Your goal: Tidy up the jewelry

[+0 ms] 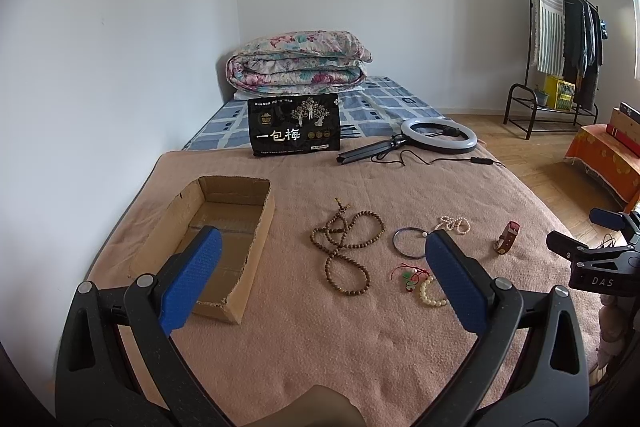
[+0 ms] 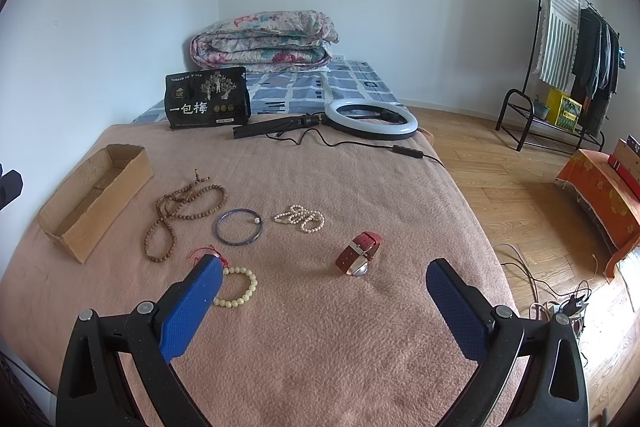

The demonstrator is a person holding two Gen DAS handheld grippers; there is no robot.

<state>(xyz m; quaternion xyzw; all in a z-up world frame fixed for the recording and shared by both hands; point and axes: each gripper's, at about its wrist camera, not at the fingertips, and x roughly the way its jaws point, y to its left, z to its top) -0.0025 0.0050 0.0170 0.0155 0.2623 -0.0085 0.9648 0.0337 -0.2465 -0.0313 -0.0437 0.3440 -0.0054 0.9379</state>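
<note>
On a pink blanket [image 1: 304,331] [image 2: 320,339] lie a brown bead necklace [image 1: 346,247] [image 2: 176,215], a blue bangle [image 1: 408,243] [image 2: 239,227], a pearl strand [image 1: 454,225] [image 2: 300,218], a cream bead bracelet [image 1: 430,293] [image 2: 240,287] with red cord, and a red-strapped watch [image 1: 507,237] [image 2: 358,253]. An empty cardboard box [image 1: 208,243] [image 2: 92,199] sits at the left. My left gripper [image 1: 324,247] hovers open between box and bangle. My right gripper [image 2: 324,277] is open just short of the watch. Both hold nothing.
A black snack bag [image 1: 295,125] [image 2: 208,103], a ring light [image 1: 439,135] [image 2: 372,119] with cable and a folded floral quilt [image 1: 298,65] [image 2: 264,41] lie farther back. A wall runs along the left. Wooden floor, a clothes rack [image 2: 560,67] and cables [image 2: 552,291] are at the right.
</note>
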